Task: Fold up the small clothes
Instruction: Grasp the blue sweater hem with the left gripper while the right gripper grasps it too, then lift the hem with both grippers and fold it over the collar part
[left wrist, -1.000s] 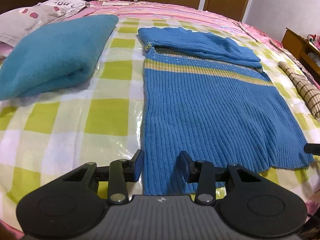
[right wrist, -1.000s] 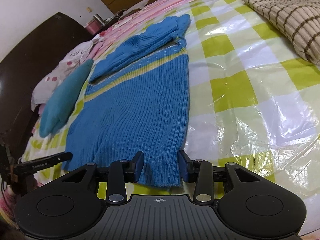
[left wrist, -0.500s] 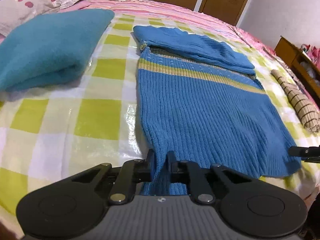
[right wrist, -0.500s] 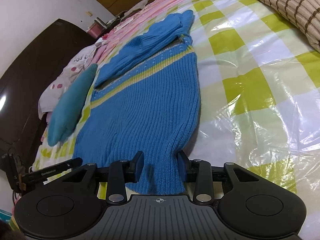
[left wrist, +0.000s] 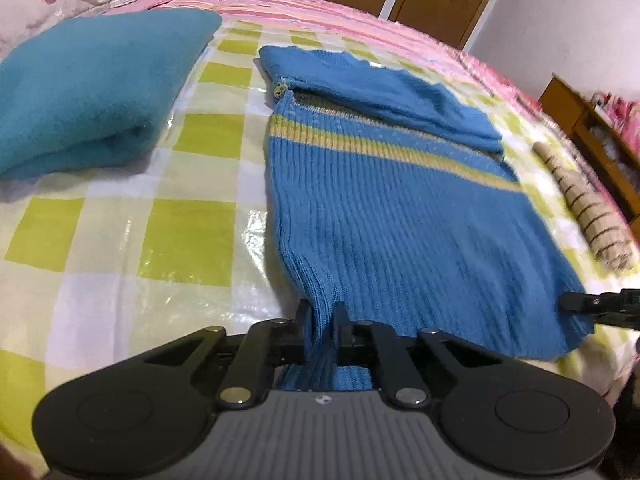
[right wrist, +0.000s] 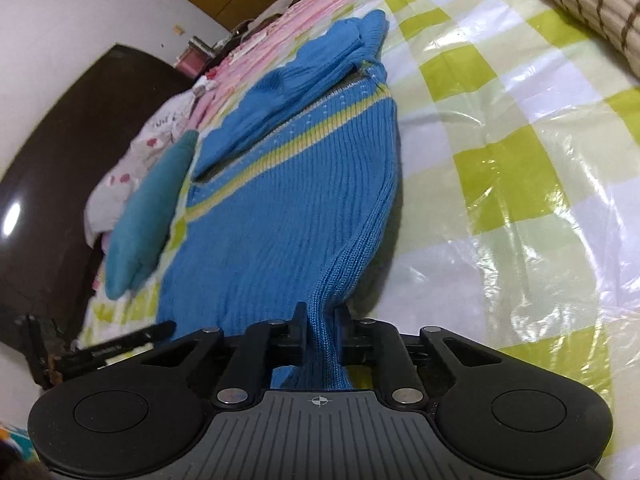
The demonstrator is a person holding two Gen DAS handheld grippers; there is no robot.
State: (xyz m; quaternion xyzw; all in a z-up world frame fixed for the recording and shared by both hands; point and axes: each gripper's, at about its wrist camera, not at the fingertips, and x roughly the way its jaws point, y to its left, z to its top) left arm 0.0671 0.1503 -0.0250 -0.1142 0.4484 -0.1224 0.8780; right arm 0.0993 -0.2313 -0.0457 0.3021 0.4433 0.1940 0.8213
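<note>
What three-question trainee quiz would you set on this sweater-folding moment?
1. True or false: the left hand-held gripper is shut on the blue sweater.
2. What does the right hand-held gripper pinch? A) teal folded blanket B) blue sweater's hem C) striped brown cloth
3. What colour is the stripe across the sweater?

Key: 1 true; 2 B; 3 yellow.

Left gripper (left wrist: 322,316) and right gripper (right wrist: 322,316) are both pinching the sweater (left wrist: 392,216) hem, jaws just closed.
</note>
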